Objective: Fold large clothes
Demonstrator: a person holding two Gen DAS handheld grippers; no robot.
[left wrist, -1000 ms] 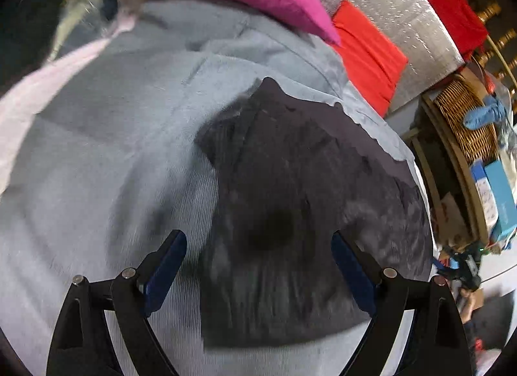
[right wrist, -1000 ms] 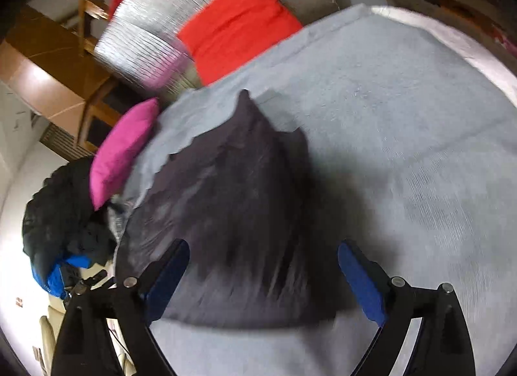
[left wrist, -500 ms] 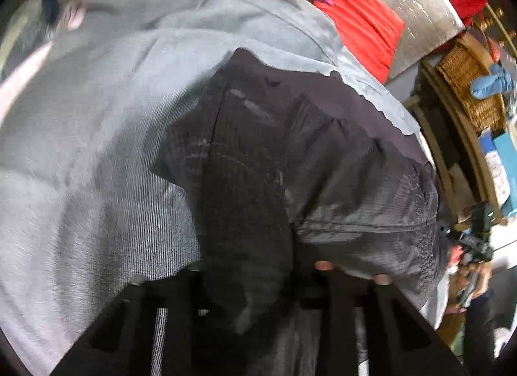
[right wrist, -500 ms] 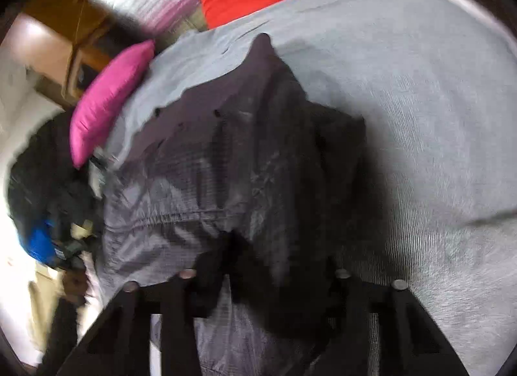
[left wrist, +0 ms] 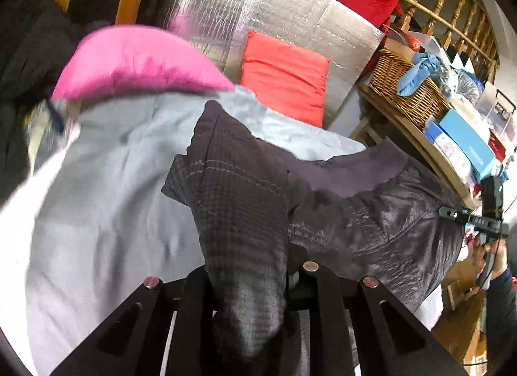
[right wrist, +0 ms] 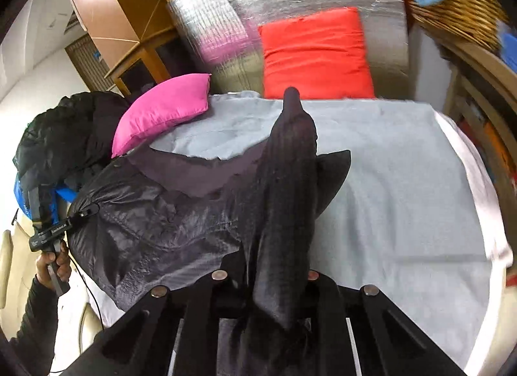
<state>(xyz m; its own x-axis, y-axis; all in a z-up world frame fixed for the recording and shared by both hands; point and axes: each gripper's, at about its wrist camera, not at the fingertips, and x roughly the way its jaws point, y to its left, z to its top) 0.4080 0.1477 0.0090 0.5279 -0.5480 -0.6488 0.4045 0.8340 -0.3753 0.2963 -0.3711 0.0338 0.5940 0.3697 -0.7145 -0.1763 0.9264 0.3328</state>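
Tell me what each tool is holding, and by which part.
Both grip the dark garment: left tool and right tool each pinch a bunched fold; which part cannot be told.

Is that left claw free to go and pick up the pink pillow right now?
Probably not: the left claw is clamped on the dark jacket, so it would have to let go first. The pink pillow itself lies uncovered.

One dark garment (left wrist: 245, 201), spread over bed (right wrist: 404, 182). Two tools: left tool (left wrist: 248, 282), right tool (right wrist: 268, 282), each clamped on garment. One pink pillow (right wrist: 161, 111) at bed's far left corner. One red cushion (right wrist: 316, 52) at bed's far edge. One silver foil panel (left wrist: 290, 10). One wicker basket (left wrist: 404, 85). One blue cloth (left wrist: 416, 72) in basket. One wooden railing (left wrist: 446, 4).
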